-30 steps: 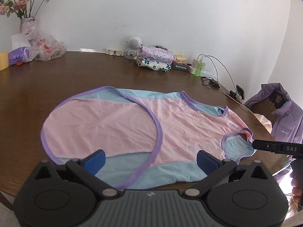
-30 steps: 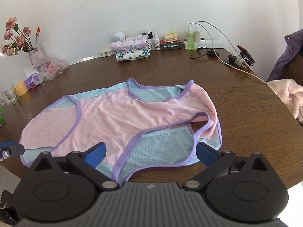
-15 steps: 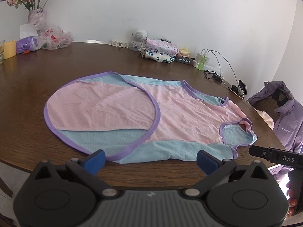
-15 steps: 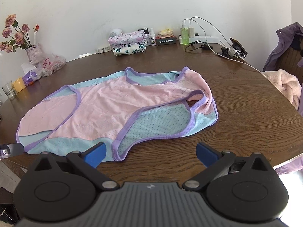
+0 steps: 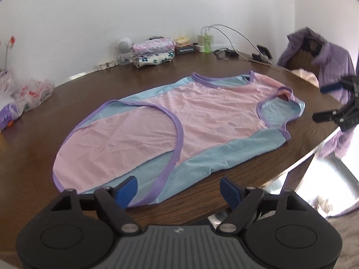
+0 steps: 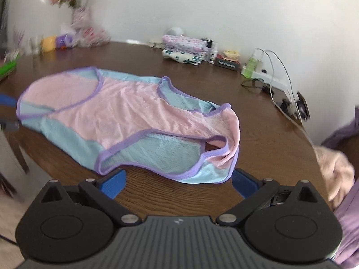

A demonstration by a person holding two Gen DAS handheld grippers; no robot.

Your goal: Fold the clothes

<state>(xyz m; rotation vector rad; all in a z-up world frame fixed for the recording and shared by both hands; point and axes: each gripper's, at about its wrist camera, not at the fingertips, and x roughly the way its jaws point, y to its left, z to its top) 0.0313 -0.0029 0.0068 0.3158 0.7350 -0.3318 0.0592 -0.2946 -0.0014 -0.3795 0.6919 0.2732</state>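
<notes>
While the round brown desk point(image 5: 67, 94) fills most of both views, a pink, pale blue and purple-trimmed mesh vest point(image 5: 202, 112) lies spread flat across its near half, one armhole end toward the left claw point(image 5: 178, 190) and the other toward the right claw point(image 6: 178, 180). Seen from the right wrist, the vest's point(image 6: 125, 109) nearest shoulder strap is rumpled and stands up in a small loop, with blue mesh showing through the armhole just ahead of the claw.

Against the white wall at the far edge of the desk sits a stack of folded floral clothes point(image 5: 154, 52), with a green bottle point(image 6: 251, 67) and a white power strip point(image 6: 267, 76) with trailing cables beside it. A vase of pink flowers point(image 6: 76, 2) and some plastic bags stand at another part of the far edge. A purple jacket point(image 5: 327, 60) hangs over a chair beyond the desk's rim.

The left claw's jaws have just been closing, yet they stand apart; one blue pad hangs over the vest's near hem and the other over bare wood, with nothing pinched. The right claw is spread wide over the desk's front edge, just short of the vest, holding nothing. Its two fingers also show at the right edge of the left wrist view point(image 5: 336, 103), apart.
</notes>
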